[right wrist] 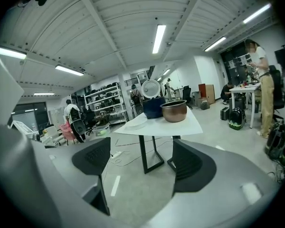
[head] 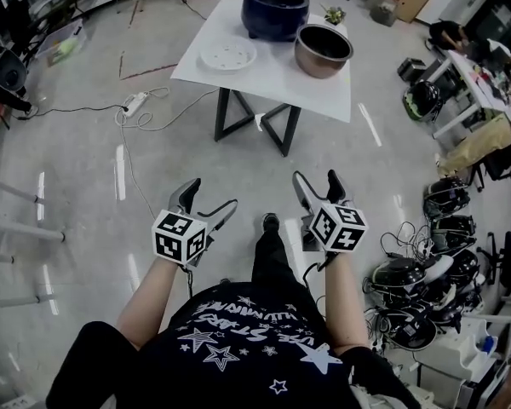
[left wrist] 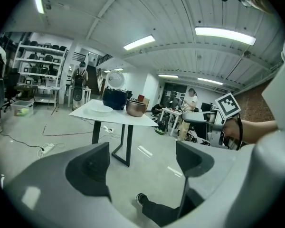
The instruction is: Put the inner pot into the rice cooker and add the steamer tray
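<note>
Left tool (left wrist: 142, 151), jaws apart, alone views right tool (left wrist: 187, 118).

1. Rice cooker (head: 275, 8): dark blue and round, standing upright at the far edge of the white table (head: 264, 82); its pale round lid is raised behind it; the cavity is open and dark
2. Inner pot (head: 323, 49): copper-coloured metal, upright, mouth up, empty; it stands on the table just beside the cooker, at its near right, outside it
3. Steamer tray (head: 227, 54): white, shallow, round, dotted with holes; it lies flat on the table's left part, near the cooker, apart from the pot
</note>
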Demonstrator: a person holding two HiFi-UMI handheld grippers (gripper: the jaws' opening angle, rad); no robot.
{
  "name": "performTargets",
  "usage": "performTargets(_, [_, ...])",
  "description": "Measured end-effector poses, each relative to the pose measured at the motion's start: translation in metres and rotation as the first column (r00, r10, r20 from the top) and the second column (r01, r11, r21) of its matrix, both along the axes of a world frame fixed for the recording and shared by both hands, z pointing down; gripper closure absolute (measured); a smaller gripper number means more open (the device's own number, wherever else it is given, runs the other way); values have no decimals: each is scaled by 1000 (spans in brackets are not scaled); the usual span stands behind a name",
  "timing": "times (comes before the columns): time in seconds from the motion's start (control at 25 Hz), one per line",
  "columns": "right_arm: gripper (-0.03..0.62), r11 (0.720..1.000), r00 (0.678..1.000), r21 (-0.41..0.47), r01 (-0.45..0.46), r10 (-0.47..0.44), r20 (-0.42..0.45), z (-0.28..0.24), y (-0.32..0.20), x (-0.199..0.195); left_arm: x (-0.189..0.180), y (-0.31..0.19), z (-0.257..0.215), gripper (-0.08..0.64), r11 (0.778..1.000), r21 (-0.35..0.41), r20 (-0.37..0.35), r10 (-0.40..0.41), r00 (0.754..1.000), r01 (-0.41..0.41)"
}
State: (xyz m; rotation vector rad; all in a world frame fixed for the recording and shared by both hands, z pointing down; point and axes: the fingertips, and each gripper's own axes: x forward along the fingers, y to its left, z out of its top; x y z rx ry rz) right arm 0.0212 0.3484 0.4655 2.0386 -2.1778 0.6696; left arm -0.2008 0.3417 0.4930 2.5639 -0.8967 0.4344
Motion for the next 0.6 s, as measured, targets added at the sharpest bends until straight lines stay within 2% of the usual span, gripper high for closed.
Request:
performTargets(0.2, [170, 1000, 999, 22, -12, 11, 30, -4, -75, 55, 43, -67, -2, 132, 1000, 6, 21, -18, 1000, 18])
performTargets(0.6, [172, 999, 997, 23, 34, -36, 62, -7, -209, 149, 137, -188, -18, 132, 998, 9, 19, -69, 997, 69])
